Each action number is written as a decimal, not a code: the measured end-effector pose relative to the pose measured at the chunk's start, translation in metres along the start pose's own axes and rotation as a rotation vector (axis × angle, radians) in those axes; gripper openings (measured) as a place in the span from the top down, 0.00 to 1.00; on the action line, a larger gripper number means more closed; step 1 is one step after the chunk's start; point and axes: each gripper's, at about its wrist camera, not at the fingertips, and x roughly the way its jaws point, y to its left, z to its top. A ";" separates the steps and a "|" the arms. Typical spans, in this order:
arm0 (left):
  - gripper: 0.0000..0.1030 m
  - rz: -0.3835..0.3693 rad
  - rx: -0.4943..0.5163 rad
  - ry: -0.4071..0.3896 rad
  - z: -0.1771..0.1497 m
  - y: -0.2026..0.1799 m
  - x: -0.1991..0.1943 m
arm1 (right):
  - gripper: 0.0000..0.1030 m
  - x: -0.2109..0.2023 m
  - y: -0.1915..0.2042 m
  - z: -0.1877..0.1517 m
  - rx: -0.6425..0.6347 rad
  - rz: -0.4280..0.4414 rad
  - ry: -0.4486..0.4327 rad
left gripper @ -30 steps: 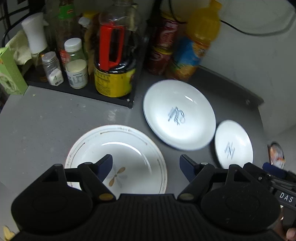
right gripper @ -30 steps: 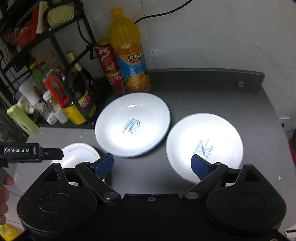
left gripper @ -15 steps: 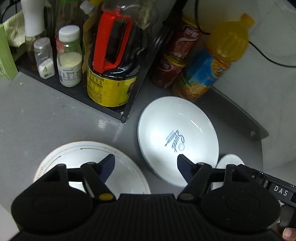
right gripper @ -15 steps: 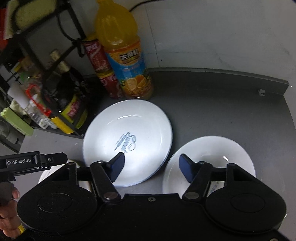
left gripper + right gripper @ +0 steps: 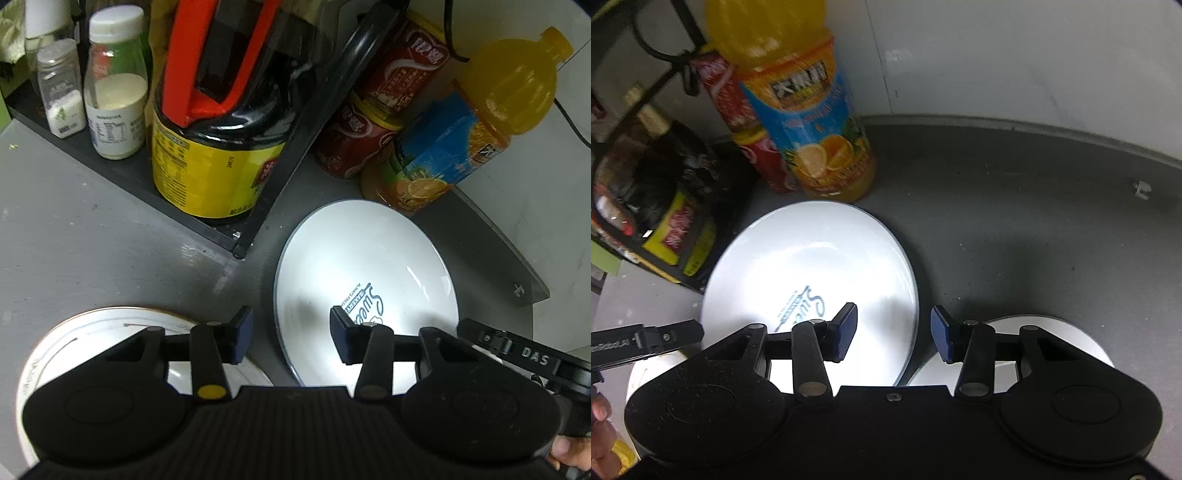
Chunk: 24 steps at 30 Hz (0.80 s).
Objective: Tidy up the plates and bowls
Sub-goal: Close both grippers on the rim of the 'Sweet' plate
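A large white plate with a blue logo (image 5: pixel 369 266) lies on the grey counter (image 5: pixel 92 243). My left gripper (image 5: pixel 290 329) is open, low over the plate's left rim, which runs between its blue fingers. In the right wrist view the same plate (image 5: pixel 812 258) has its right rim between the fingers of my open right gripper (image 5: pixel 894 330). A gold-rimmed plate (image 5: pixel 92 332) lies under the left gripper's body. A smaller white plate (image 5: pixel 1056 328) lies under the right gripper's body. Neither gripper holds anything.
A black rack (image 5: pixel 236 236) with a big dark sauce jug (image 5: pixel 221 140) and small jars (image 5: pixel 114 110) stands just behind the plates. Red cans (image 5: pixel 354 136) and an orange juice bottle (image 5: pixel 809 122) stand by the white wall (image 5: pixel 1034 55). A hand (image 5: pixel 602 424) holds the left gripper.
Both grippers have moved forward and down to opposite rims of the logo plate. Their fingers stand closer together than before. The plates have not shifted.
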 end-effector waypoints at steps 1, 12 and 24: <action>0.60 0.004 -0.004 0.009 0.001 0.000 0.003 | 0.60 0.004 -0.001 0.000 0.003 -0.004 0.006; 0.75 0.009 -0.053 0.057 0.011 -0.001 0.028 | 0.79 0.038 -0.005 0.005 0.052 0.006 0.096; 0.91 0.014 -0.089 0.113 0.006 0.008 0.049 | 0.84 0.041 -0.011 0.004 0.075 0.027 0.101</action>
